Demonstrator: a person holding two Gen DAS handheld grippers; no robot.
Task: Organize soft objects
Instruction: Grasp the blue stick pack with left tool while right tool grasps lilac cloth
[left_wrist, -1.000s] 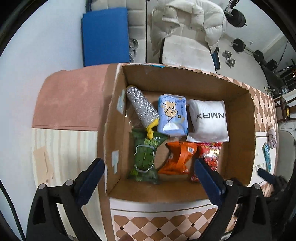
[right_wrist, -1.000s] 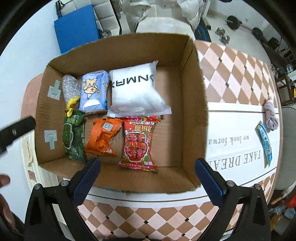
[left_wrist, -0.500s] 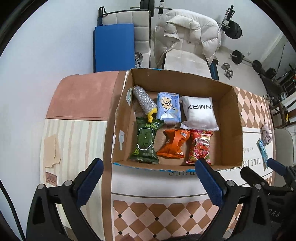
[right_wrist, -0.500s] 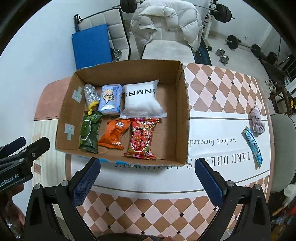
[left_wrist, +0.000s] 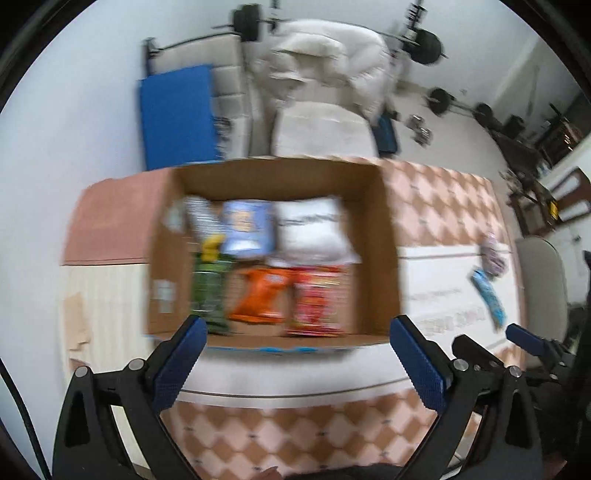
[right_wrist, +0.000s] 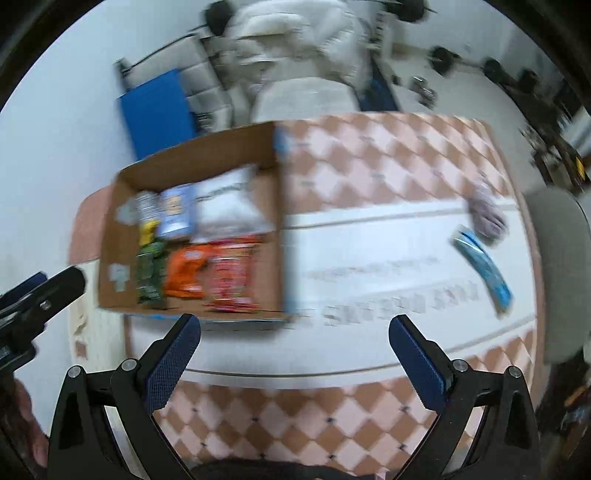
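Both jaws spread wide, empty: left gripper (left_wrist: 293, 354) and right gripper (right_wrist: 294, 350) hover near the brown cardboard box (right_wrist: 279, 221). A pale fabric scrunchie (right_wrist: 485, 212) and long blue packet (right_wrist: 484, 264) lie well right of it; hasty reaching could knock them off the table.

I see six soft packs flat in cardboard box (left_wrist: 384, 236): green (left_wrist: 208, 291), orange (left_wrist: 258, 295), red (left_wrist: 317, 301) along near wall; silver (left_wrist: 199, 218), blue (left_wrist: 247, 230), white (left_wrist: 314, 232) behind. Blurred.

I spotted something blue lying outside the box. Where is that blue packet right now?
In the right wrist view, the blue packet lies on the tablecloth, far right of the cardboard box, beside the scrunchie.
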